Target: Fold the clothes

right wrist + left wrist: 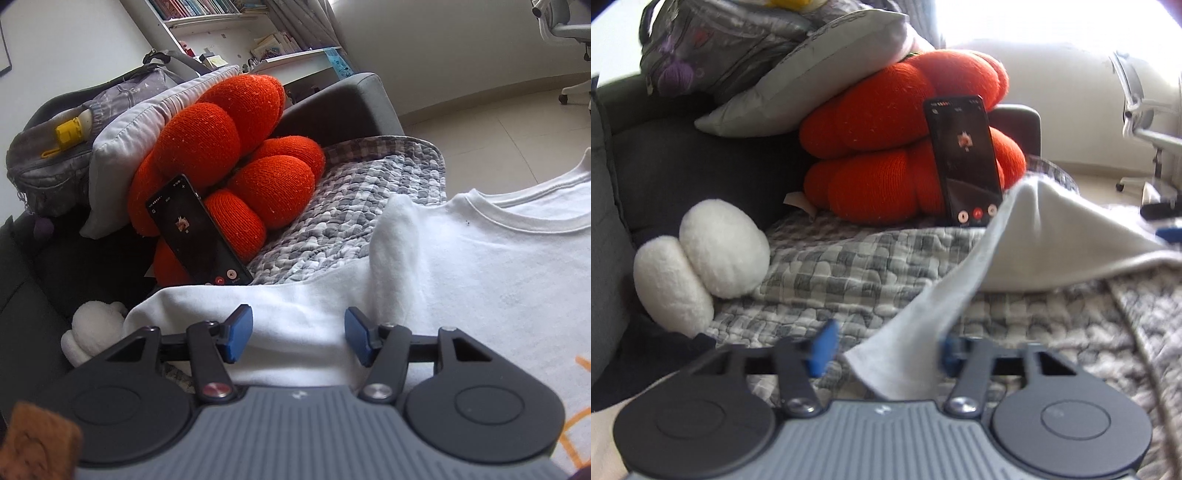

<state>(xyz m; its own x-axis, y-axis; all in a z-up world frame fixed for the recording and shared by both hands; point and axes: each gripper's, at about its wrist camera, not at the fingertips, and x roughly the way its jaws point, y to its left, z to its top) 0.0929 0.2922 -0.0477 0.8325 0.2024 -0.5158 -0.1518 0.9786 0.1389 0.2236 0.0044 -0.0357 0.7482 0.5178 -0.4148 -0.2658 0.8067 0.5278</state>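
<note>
**White T-shirt spread on the quilted sofa cover**

We see the white T-shirt (461, 258) lying on the grey checked quilt (373, 199), its collar to the far right. In the left wrist view a corner of it drapes down between the blue pads of our left gripper (884, 350); motion blur leaves us unable to tell whether they pinch it. Our right gripper (297, 334) hangs over the shirt's sleeve with its pads spread apart, gripping nothing. Beyond, a phone (197, 230) leans against an orange flower cushion (229, 155), with a white plush (701, 258) at the left.
</note>
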